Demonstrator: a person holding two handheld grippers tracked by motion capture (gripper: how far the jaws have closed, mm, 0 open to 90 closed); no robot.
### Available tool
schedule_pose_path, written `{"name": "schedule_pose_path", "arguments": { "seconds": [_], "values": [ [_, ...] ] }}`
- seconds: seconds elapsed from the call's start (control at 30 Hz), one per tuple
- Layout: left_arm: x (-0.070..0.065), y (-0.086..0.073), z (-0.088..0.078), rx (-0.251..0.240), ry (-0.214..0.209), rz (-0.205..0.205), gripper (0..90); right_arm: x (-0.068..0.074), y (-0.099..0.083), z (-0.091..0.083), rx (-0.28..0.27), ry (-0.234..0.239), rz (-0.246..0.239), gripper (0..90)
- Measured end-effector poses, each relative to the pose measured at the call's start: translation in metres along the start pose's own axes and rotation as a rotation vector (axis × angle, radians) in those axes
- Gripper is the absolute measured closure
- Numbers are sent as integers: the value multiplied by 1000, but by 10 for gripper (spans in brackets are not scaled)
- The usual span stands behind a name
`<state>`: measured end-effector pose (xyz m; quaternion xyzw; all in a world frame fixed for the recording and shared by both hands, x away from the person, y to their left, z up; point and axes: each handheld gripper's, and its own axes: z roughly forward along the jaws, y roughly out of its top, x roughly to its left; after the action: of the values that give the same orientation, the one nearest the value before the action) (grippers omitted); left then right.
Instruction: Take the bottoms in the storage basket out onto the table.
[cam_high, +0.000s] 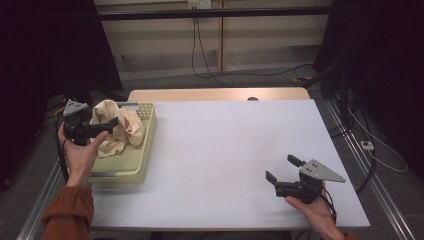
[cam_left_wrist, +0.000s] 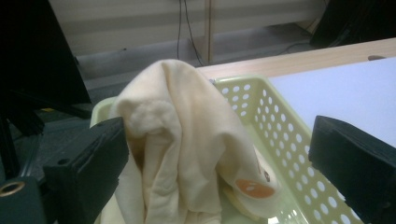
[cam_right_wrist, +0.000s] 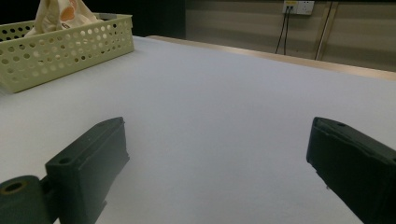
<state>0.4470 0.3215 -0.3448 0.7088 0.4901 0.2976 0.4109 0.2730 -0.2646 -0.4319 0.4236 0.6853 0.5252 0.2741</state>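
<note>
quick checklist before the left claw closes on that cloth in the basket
1. Left claw open wide: ok.
2. Cream cloth between its jaws: ok, bunched folds sit in the gap, nearer one jaw.
3. Cloth free of the green basket: cannot tell, its lower part is hidden inside.
4. Basket steady on the white table: cannot tell; nothing holds it down.
5. Right claw out of the way: ok, open over the table's near right, far from the basket.
</note>
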Motion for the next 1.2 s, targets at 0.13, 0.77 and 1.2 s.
{"name": "schedule_pose_path", "arguments": {
  "seconds": [0.13, 0.77, 1.2],
  "values": [
    [5, 0, 7, 8, 21, 2, 48, 0, 0, 0, 1, 1, 0, 52],
    [15, 1, 42, 54, 9, -91, 26, 0, -1, 1, 7, 4, -6, 52],
    [9, -9, 69, 170, 49, -72, 9, 0, -1, 2, 6, 12, -6, 51]
  ]
}}
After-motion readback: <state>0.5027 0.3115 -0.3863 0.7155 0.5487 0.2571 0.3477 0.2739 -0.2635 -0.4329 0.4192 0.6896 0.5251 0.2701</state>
